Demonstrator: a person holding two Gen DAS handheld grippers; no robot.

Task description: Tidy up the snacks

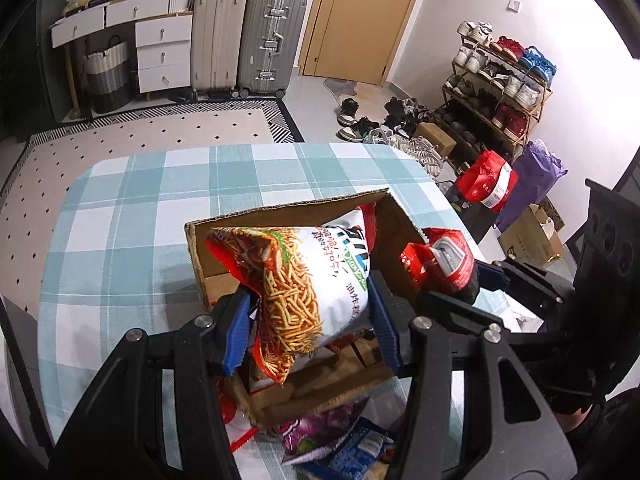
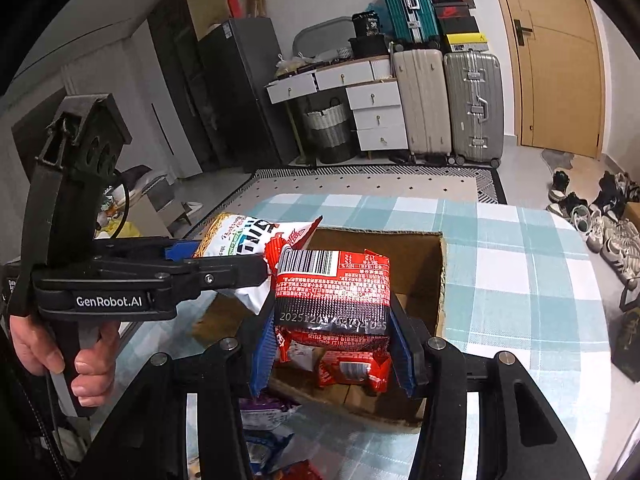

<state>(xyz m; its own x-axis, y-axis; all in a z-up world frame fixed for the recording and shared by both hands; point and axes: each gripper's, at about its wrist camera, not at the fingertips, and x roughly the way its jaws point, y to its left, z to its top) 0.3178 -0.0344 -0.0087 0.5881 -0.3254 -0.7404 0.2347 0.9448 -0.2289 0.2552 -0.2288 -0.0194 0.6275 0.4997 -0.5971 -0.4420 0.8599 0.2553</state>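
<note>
My left gripper [image 1: 312,320] is shut on a white and orange bag of fried noodle sticks [image 1: 296,280], held over the open cardboard box [image 1: 288,208]. In the right wrist view that same bag [image 2: 244,240] hangs at the box's left edge, clamped by the left gripper [image 2: 224,264]. My right gripper [image 2: 332,344] is shut on a red and black snack pack [image 2: 332,280] with a barcode, held above the cardboard box [image 2: 442,276]. The left wrist view shows that red pack [image 1: 440,260] at the box's right side. Another red packet [image 2: 352,372] lies inside the box.
The box stands on a table with a blue checked cloth [image 1: 132,240]. Loose purple and blue snack bags [image 1: 340,440] lie on the cloth in front of the box. A hand [image 2: 60,356] grips the left tool's handle. Suitcases, drawers, a shoe rack and shoes stand beyond the table.
</note>
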